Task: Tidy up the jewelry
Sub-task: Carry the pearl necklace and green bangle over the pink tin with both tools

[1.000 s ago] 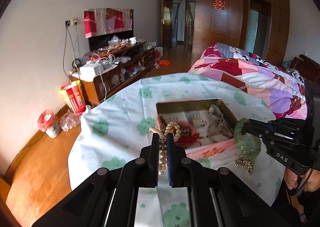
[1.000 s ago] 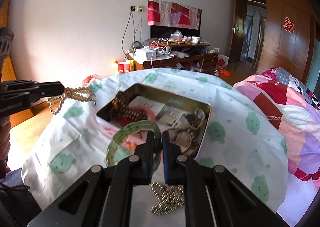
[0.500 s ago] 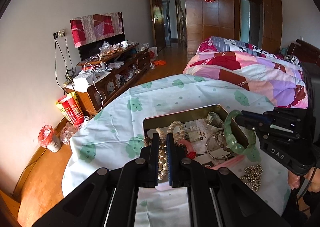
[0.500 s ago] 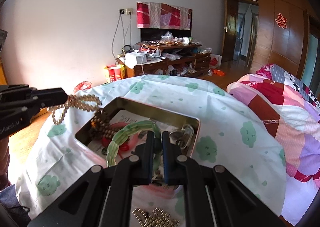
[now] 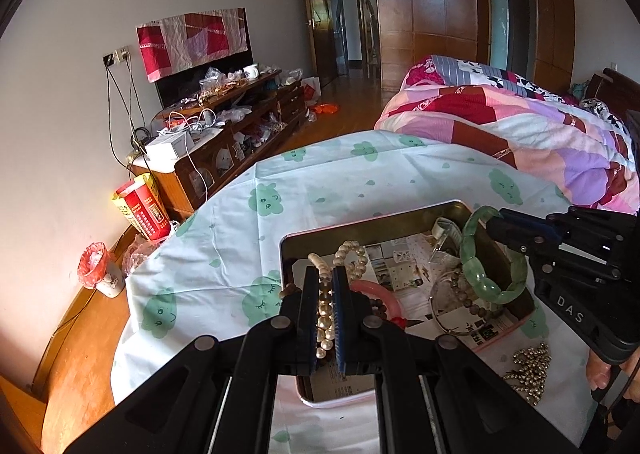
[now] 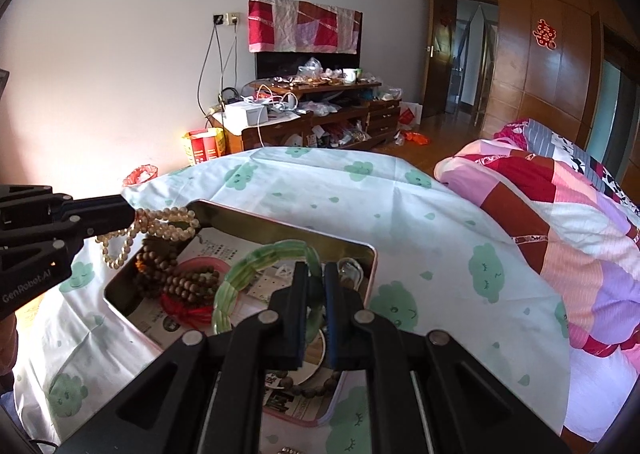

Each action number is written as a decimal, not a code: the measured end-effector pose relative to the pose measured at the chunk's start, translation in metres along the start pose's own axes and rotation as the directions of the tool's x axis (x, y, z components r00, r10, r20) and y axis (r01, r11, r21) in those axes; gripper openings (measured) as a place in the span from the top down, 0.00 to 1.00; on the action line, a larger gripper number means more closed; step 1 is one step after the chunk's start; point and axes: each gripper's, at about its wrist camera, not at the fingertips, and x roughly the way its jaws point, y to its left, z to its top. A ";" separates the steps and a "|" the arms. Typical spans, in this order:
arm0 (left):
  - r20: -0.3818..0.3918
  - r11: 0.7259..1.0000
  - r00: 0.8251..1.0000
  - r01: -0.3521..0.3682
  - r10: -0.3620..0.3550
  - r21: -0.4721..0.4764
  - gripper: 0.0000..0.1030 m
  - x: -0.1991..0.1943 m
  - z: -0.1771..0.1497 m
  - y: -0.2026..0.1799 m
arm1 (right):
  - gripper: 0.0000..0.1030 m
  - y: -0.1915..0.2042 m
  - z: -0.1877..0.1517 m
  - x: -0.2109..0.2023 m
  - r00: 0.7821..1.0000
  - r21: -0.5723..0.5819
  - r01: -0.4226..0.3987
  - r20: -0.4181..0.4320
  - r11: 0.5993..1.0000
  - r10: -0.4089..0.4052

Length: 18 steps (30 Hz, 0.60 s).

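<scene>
An open metal tin (image 5: pixel 408 212) (image 6: pixel 280 228) sits on a table under a white cloth with green prints. My left gripper (image 5: pixel 326 274) (image 6: pixel 134 216) is shut on a cream pearl necklace (image 5: pixel 352 258) (image 6: pixel 160 226) and holds it over the tin's left side. My right gripper (image 6: pixel 316 274) (image 5: pixel 490 220) is shut on a green jade bracelet (image 6: pixel 248 274) (image 5: pixel 480 278) and holds it over the tin's right part. Inside the tin lie brown wooden beads (image 6: pixel 176 278), a pink bangle (image 5: pixel 380 292), a silver bangle (image 5: pixel 444 310) and printed cards.
A gold bead chain (image 5: pixel 528 370) lies on the cloth right of the tin. A bed with a patchwork quilt (image 5: pixel 520 126) stands beyond the table on the right. A cluttered wooden TV cabinet (image 6: pixel 312 118) lines the far wall.
Both grippers have moved forward over the tin, each holding its piece. The jade bracelet went from beside the tin to above its inside; the pearls now hang over the tin.
</scene>
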 end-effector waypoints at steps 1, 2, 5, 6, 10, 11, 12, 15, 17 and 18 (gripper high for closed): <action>-0.003 1.000 1.000 -0.002 0.002 0.000 0.95 0.002 0.000 0.000 | 0.90 -0.001 0.000 0.001 1.000 0.002 0.002 -0.001 1.000 -0.002; -0.008 1.000 1.000 -0.002 0.002 0.001 0.95 0.004 -0.001 -0.001 | 0.90 -0.001 -0.001 0.002 1.000 0.004 0.004 -0.004 1.000 -0.004; -0.018 1.000 1.000 -0.004 0.005 0.004 0.95 0.008 -0.003 -0.002 | 0.90 -0.002 -0.003 0.004 1.000 0.003 0.010 -0.009 1.000 -0.010; -0.021 1.000 1.000 -0.005 0.005 0.005 0.95 0.009 -0.003 -0.002 | 0.90 -0.002 -0.003 0.005 1.000 0.003 0.011 -0.011 1.000 -0.011; -0.040 1.000 0.999 -0.002 0.002 0.014 0.94 0.017 -0.004 -0.004 | 0.90 -0.001 -0.005 0.009 1.000 0.001 0.018 -0.023 1.000 -0.018; -0.041 1.000 0.999 -0.003 0.004 0.013 0.94 0.018 -0.005 -0.004 | 0.90 0.000 -0.006 0.011 0.999 0.002 0.016 -0.030 1.000 -0.016; -0.036 1.000 0.999 -0.014 0.015 0.013 0.94 0.018 -0.006 -0.004 | 0.90 0.000 -0.007 0.013 0.999 0.003 0.016 -0.036 1.000 -0.016; -0.049 0.999 0.998 -0.028 0.029 0.018 0.94 0.020 -0.007 -0.004 | 0.85 -0.001 -0.010 0.017 0.998 0.006 0.014 -0.057 1.000 -0.014; -0.053 0.999 0.998 -0.042 0.043 0.014 0.88 0.019 -0.008 -0.004 | 0.79 -0.003 -0.013 0.019 0.998 0.019 0.009 -0.064 1.000 -0.008; -0.053 0.998 0.997 -0.055 0.055 0.008 0.76 0.017 -0.009 -0.003 | 0.76 -0.003 -0.013 0.018 0.998 0.021 0.012 -0.065 1.000 -0.010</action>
